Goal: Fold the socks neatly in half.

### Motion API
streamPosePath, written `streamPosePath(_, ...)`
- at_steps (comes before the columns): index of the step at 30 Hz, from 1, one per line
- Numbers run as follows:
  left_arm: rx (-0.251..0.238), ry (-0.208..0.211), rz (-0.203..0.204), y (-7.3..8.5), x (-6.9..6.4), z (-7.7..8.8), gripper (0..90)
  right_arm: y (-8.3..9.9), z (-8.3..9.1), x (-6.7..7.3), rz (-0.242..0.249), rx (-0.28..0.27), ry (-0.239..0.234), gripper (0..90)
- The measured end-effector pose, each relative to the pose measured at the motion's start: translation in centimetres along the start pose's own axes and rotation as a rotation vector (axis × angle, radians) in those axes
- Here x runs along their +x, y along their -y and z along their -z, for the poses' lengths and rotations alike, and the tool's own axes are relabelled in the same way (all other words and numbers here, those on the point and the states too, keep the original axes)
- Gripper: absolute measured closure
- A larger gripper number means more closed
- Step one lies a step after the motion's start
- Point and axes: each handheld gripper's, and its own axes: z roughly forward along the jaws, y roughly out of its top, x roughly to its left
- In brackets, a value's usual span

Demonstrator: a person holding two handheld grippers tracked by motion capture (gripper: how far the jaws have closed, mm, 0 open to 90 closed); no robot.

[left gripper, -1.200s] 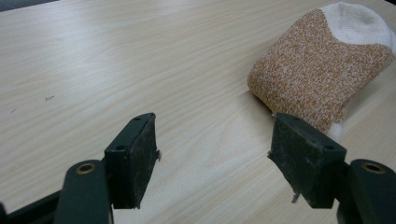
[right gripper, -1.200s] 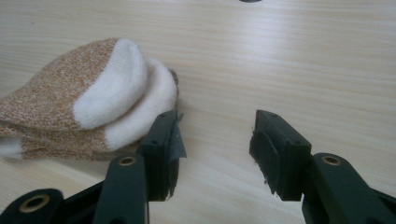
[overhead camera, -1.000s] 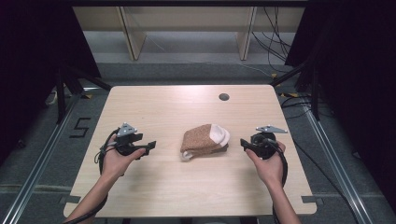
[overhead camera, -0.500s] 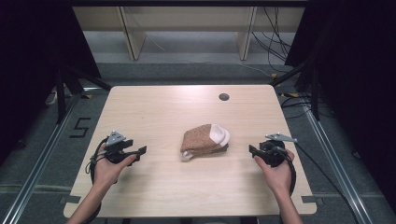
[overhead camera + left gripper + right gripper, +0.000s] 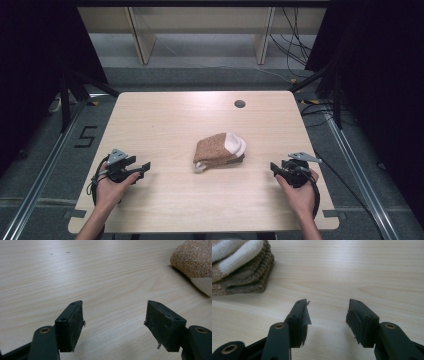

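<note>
A folded pair of brown and white socks (image 5: 220, 150) lies near the middle of the wooden table (image 5: 170, 120). My left gripper (image 5: 145, 165) rests low at the table's front left, jaws open and pointing right toward the socks, with bare wood between them. In the left gripper view (image 5: 113, 315) the socks (image 5: 193, 261) sit at the upper right. My right gripper (image 5: 273, 166) is at the front right, open, pointing left toward the socks. In the right gripper view (image 5: 328, 308) the socks (image 5: 239, 267) lie at the upper left, well apart from the jaws.
A dark round hole (image 5: 240, 104) is set in the table's far right part. Cables (image 5: 295, 45) and shelf legs stand on the floor behind the table. Metal rails run along both sides of the table.
Both hands have drawn back toward the near edge and outward from the socks, and sunk closer to the tabletop. The socks have not moved.
</note>
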Motion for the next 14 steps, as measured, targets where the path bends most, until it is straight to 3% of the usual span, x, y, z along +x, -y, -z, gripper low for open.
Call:
streamPosePath(4, -0.019, -0.002, 0.007, 0.5, 0.1, 0.0, 29.8, 0.4, 0.0, -0.2, -0.004, -0.015, 0.005, 49.9)
streamPosePath(5, -0.021, -0.004, 0.007, 0.9, 0.2, 0.0, 29.7, 0.6, 0.0, 0.1, -0.051, -0.013, 0.009, 49.6)
streamPosePath(7, -0.022, -0.006, 0.007, 1.0, 0.1, 0.0, 29.6, 0.8, 0.0, -0.4, -0.025, -0.031, -0.009, 49.3)
streamPosePath(9, -0.035, -0.007, 0.002, 1.0, 0.1, 0.1, 29.5, 0.9, 0.0, -0.3, -0.035, -0.029, -0.008, 49.1)
streamPosePath(10, -0.038, -0.011, 0.002, 1.1, 0.0, 0.2, 29.5, 1.1, -0.2, -0.1, -0.065, -0.029, 0.012, 49.0)
streamPosePath(11, -0.042, -0.019, 0.001, 1.1, 0.0, 0.3, 29.5, 1.2, -0.2, -0.4, -0.036, -0.041, 0.006, 48.5)
streamPosePath(14, -0.05, -0.02, 0.001, 1.2, -0.2, 0.4, 29.4, 1.2, 0.0, -0.4, -0.031, -0.033, 0.01, 48.2)
